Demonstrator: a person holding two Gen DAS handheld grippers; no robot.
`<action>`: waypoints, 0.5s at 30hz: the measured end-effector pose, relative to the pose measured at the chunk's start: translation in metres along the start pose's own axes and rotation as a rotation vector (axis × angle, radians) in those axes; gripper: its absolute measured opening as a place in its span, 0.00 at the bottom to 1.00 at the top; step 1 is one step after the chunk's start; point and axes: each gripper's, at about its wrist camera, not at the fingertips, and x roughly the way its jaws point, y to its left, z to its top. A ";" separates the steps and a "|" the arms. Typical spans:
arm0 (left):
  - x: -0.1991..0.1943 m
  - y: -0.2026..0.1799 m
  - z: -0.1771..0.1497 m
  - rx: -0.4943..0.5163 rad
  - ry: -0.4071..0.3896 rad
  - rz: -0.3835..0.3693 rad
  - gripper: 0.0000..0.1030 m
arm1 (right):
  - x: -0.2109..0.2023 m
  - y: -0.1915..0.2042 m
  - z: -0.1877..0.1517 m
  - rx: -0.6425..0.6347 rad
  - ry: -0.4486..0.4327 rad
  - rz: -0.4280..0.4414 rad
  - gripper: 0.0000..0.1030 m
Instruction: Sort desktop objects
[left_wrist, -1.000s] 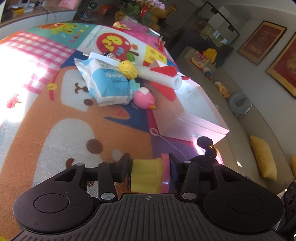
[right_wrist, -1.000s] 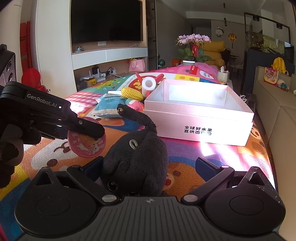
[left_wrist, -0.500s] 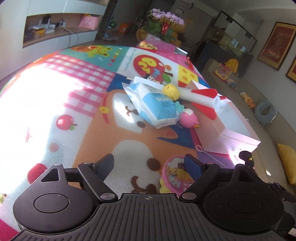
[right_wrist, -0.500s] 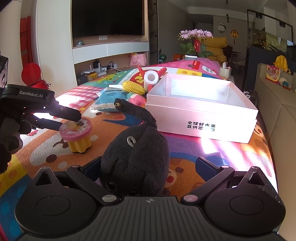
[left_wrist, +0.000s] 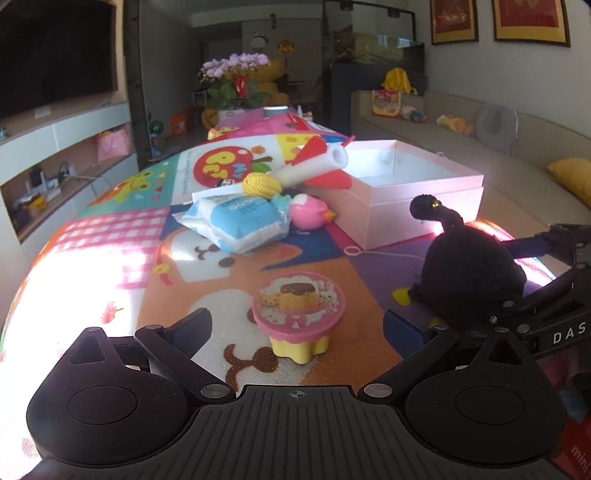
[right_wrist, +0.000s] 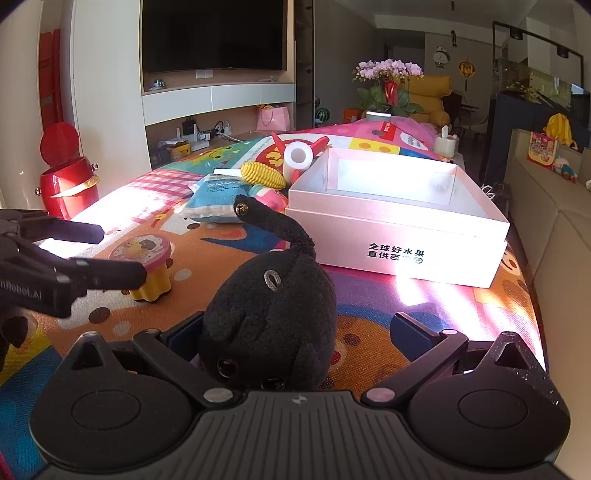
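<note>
My left gripper (left_wrist: 297, 325) is open, its jaws wide on either side of a yellow pudding cup (left_wrist: 299, 317) with a pink lid that stands upright on the colourful mat; it also shows in the right wrist view (right_wrist: 147, 264). My right gripper (right_wrist: 295, 332) is open around a black plush toy (right_wrist: 273, 314) that rests on the mat, seen too in the left wrist view (left_wrist: 469, 273). An open pink box (right_wrist: 399, 218) stands behind the plush. A blue-white packet (left_wrist: 236, 221), yellow corn toy (left_wrist: 260, 184), pink bird toy (left_wrist: 310, 214) and red-white rocket (left_wrist: 317, 166) lie piled left of the box.
A red bin (right_wrist: 66, 177) stands off the table's left side. A sofa (left_wrist: 480, 147) runs along the right. A flower pot (right_wrist: 388, 88) stands at the table's far end. A white string (left_wrist: 384, 254) trails on the mat near the box.
My left gripper opened and let go of the pudding cup, which now stands on the mat. The gripper pulled back and levelled. The right gripper and plush stayed put.
</note>
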 end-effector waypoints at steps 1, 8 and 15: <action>0.002 -0.001 -0.001 -0.003 0.006 -0.001 0.99 | -0.001 -0.002 0.000 0.003 0.003 0.001 1.00; 0.010 -0.001 0.002 -0.050 0.016 0.017 0.81 | -0.004 -0.017 0.009 0.123 0.033 0.116 1.00; 0.014 -0.005 0.006 -0.034 0.018 0.037 0.65 | 0.006 -0.006 0.016 0.084 0.086 0.143 0.66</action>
